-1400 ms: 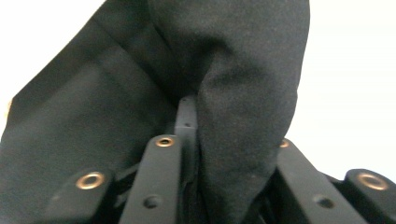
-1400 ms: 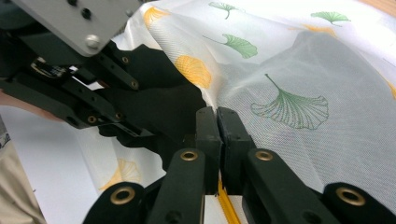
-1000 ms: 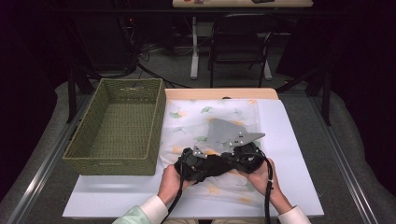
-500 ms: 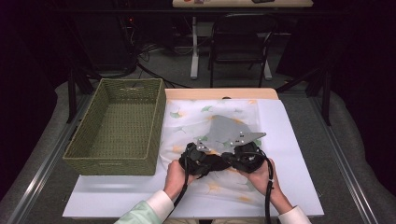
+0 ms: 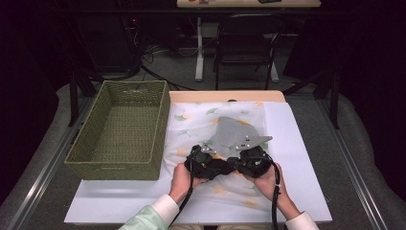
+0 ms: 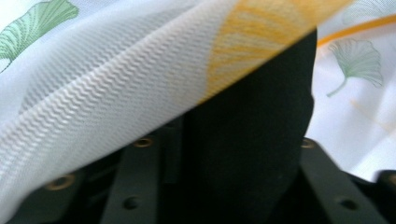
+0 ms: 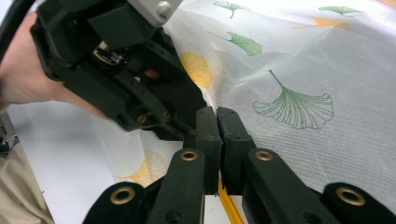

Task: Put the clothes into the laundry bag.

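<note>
Fabric, thin, white and printed with ginkgo leaves [image 7: 289,70], sits pinched in my right gripper [image 7: 217,116]; my left gripper [image 5: 203,163] has just been opening beside it.

No readable txt, label, brand or no. anywhere we look. Cloth [image 5: 225,124] carries printed leaf motifs only, green + orange, no lettering. Basket [image 5: 119,139] plain weave, unmarked. Gripper bodies black, bare screws, nothing legible.
</note>
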Demonstrator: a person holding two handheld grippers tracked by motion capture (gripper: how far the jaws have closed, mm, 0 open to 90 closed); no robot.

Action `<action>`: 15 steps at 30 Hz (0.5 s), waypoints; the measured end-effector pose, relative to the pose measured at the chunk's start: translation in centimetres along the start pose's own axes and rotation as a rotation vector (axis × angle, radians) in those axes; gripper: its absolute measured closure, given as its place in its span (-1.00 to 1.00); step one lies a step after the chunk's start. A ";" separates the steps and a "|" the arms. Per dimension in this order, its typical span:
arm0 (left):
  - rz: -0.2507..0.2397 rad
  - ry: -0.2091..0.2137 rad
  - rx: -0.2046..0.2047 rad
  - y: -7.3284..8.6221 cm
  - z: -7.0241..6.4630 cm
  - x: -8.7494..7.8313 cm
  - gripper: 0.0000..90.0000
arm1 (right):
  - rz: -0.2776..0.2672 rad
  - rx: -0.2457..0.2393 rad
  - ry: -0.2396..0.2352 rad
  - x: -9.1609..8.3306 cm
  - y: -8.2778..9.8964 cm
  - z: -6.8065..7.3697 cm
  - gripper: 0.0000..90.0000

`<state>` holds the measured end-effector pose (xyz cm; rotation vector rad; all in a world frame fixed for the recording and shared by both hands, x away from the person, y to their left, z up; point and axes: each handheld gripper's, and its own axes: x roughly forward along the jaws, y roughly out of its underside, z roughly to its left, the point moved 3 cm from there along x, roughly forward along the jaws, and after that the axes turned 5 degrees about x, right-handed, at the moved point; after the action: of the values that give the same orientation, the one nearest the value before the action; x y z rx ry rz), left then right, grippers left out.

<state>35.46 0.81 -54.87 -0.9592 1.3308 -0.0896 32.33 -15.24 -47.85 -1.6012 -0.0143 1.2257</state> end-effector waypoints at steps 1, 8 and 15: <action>0.007 0.001 0.002 0.1 -0.1 -0.1 0.13 | 0.000 0.001 0.000 -0.1 0.0 0.0 0.96; 0.042 0.007 0.033 0.6 -0.9 -0.8 -0.44 | -0.003 0.003 0.001 -0.2 -0.1 -0.1 0.96; 0.031 -0.031 0.039 0.5 -1.7 -0.2 -0.13 | -0.009 0.006 0.004 -0.4 -0.1 -0.2 0.96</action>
<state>33.79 0.28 -54.92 -0.9037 1.3102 -0.0758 32.39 -15.57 -47.52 -1.5965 -0.0147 1.2148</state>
